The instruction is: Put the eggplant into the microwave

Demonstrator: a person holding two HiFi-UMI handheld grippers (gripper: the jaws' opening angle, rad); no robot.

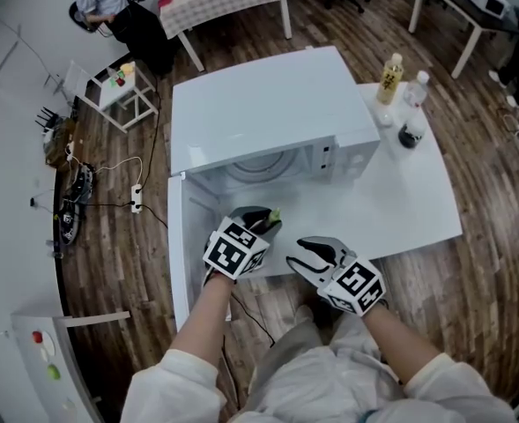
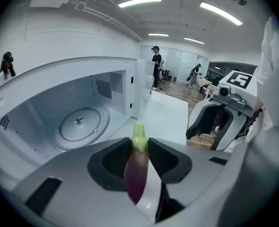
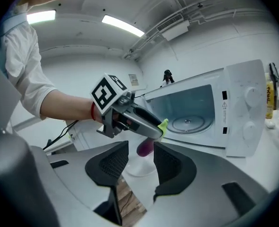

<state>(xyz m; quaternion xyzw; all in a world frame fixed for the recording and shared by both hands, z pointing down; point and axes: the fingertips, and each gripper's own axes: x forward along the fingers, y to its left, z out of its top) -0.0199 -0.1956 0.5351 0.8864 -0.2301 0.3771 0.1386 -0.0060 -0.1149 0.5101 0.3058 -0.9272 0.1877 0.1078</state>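
Note:
My left gripper (image 1: 263,220) is shut on the purple eggplant (image 2: 138,169), whose green stem end (image 2: 139,135) pokes out past the pads toward the open microwave (image 1: 268,113). The gripper hangs just in front of the cavity, above the table edge. Inside, the round glass turntable (image 2: 80,122) lies bare. The microwave door (image 1: 178,245) stands swung out at the left. My right gripper (image 1: 301,256) is open with nothing between its jaws, just right of the left one. In the right gripper view the left gripper (image 3: 158,129) holds the eggplant (image 3: 145,147) ahead of the open jaws.
The microwave stands on a white table (image 1: 418,201). Two bottles (image 1: 389,77) and a dark cup (image 1: 409,135) stand at its right. Cables and a power strip (image 1: 136,199) lie on the wood floor at left. A person (image 2: 156,67) stands far off.

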